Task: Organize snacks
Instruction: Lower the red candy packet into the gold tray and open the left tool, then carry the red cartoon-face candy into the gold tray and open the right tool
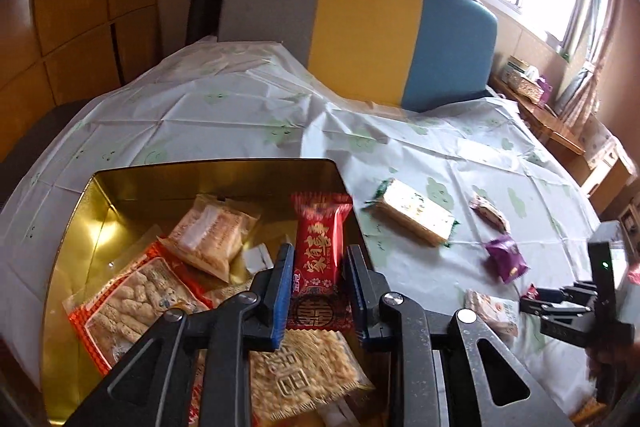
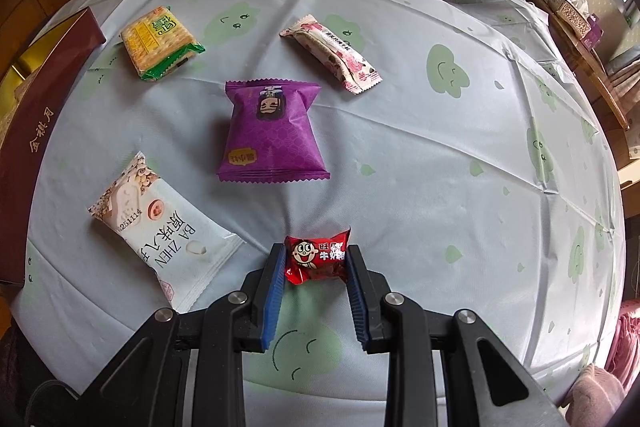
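Above the gold tin [image 1: 100, 195], left gripper [image 1: 318, 267] holding a long red packet [image 1: 320, 259]; jaws partly closed and pressing its sides, packet's long way pointing straight out from them. Looks ready to drop in with the other snacks there. To the right of the tin, on the worktop [image 2: 440, 187], right gripper [image 2: 316, 267] pointing down with jaws nearly closed on a small red candy [image 2: 318, 259], still resting on the cloth, long way across the jaws. Purple packet [image 2: 272, 131] just past it, farther from the jaws. Right gripper nearer the loose snacks.
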{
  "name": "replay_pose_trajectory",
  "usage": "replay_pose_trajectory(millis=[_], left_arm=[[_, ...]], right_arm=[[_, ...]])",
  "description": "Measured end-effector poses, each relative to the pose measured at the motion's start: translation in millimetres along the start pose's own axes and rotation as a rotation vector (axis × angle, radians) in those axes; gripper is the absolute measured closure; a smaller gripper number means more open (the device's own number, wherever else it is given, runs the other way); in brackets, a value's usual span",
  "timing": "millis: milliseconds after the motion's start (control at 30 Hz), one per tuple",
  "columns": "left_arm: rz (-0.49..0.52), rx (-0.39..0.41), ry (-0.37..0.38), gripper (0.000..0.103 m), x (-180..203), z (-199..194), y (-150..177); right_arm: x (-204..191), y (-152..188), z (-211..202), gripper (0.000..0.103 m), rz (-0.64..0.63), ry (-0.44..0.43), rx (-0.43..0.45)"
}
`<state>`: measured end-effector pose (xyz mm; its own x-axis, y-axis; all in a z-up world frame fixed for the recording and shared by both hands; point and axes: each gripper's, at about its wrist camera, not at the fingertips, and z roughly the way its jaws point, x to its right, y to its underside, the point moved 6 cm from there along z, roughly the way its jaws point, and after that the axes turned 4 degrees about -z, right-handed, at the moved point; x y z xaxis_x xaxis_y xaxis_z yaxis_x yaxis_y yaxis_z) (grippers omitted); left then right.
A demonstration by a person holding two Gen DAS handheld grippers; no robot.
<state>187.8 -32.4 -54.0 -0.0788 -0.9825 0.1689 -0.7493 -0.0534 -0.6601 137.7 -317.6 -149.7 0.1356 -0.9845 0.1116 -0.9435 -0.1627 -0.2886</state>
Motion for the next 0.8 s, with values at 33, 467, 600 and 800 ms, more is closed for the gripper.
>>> replay_pose_trajectory(millis=[33,467,600,800], left_arm=[[-0.018,-0.003,-0.015,0.076,-5,3,-2],[-0.051,0.002,-0.061,0.049,-4,-24,38],[-0.034,0.025,-0.092,0.044,-1,-37,44],[-0.016,0.067,-0.185,0.044,-10,-55,50]], right_arm=[[0,0,0,0.073,-0.001,0.002,0.0],[1,-1,1,0.072,-0.022,0.02,0.002],[1,0,1,0.072,-0.028,0.032,0.005],[1,1,2,0.072,-0.035,0.039,0.013]])
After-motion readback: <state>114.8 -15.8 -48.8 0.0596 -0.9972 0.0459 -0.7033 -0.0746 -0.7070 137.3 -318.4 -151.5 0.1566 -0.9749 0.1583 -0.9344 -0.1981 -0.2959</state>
